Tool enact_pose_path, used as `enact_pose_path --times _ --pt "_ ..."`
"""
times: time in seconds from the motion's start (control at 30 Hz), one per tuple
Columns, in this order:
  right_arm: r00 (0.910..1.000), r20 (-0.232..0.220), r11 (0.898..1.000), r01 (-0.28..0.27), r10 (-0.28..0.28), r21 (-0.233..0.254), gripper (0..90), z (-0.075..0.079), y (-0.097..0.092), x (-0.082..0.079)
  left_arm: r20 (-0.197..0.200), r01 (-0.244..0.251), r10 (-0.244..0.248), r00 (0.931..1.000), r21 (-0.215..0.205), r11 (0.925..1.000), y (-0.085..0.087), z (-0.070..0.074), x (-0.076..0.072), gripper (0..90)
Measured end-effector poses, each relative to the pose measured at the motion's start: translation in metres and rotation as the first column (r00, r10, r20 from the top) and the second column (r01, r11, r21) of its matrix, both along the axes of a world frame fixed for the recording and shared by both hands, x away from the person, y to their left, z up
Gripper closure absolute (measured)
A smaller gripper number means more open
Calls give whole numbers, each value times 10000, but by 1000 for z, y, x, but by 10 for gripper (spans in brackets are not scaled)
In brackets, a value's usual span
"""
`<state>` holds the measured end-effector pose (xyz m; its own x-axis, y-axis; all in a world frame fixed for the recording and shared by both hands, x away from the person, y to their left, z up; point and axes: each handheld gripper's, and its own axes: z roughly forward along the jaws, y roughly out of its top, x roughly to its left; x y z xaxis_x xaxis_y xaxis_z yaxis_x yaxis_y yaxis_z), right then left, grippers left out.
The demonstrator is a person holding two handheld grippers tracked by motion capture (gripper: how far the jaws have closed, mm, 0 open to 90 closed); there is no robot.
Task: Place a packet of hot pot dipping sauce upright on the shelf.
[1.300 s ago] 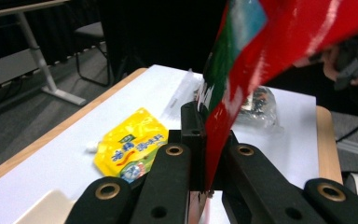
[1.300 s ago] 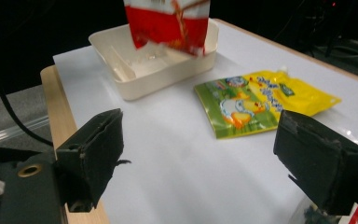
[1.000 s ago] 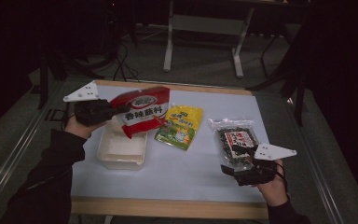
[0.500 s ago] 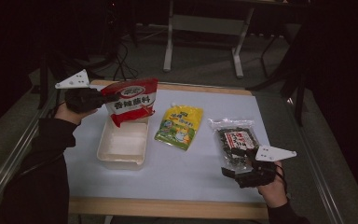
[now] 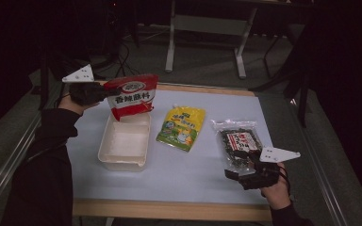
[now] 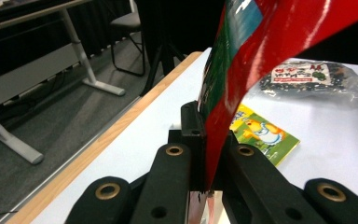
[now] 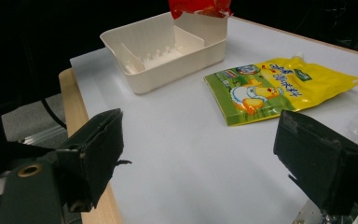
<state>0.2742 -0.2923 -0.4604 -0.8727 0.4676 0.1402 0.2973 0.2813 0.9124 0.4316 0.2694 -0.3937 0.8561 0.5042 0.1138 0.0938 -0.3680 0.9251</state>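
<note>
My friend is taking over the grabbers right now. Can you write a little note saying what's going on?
Left gripper: shut on the edge of the shiny red seasoning pouch, held in the air above the far end of the cream plastic divided tray.
Right gripper: open, holding nothing, low beside the clear bag of dark dried food.
The yellow cartoon-printed pouch lies flat mid-table.
Done: red pouch lifted.
Left, probably: set it in the tray; the other two packs haven't been picked up.

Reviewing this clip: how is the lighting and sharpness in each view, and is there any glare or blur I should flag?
High view: dim, dark surroundings, soft focus; the table is evenly lit. Left gripper view: the red packet clamped in the left gripper is close, blurred and glossy with glare. Right gripper view: the right gripper looks soft; white tray and yellow pouch are sharper.
</note>
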Motion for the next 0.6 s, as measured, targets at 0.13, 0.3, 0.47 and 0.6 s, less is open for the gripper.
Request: enact_pose_path --times 0.13,0.3,0.47,0.6 --pt "10000 -79 10000 -37 37 62 154 -1 -2 1 64 28 -28 10000 57 10000 3 -4 7 900" --pt "9998 -186 9999 -54 57 155 155 -1 -3 1 45 133 -135 9999 348 9993 4 -10 12 900" --pt "9996 -259 9998 -71 77 207 155 -2 -3 2 -8 163 -163 9999 389 9991 6 -17 16 900" --pt "9994 -328 9997 -127 134 228 155 -2 -4 2 -169 229 -220 9996 599 9979 5 -26 18 900"
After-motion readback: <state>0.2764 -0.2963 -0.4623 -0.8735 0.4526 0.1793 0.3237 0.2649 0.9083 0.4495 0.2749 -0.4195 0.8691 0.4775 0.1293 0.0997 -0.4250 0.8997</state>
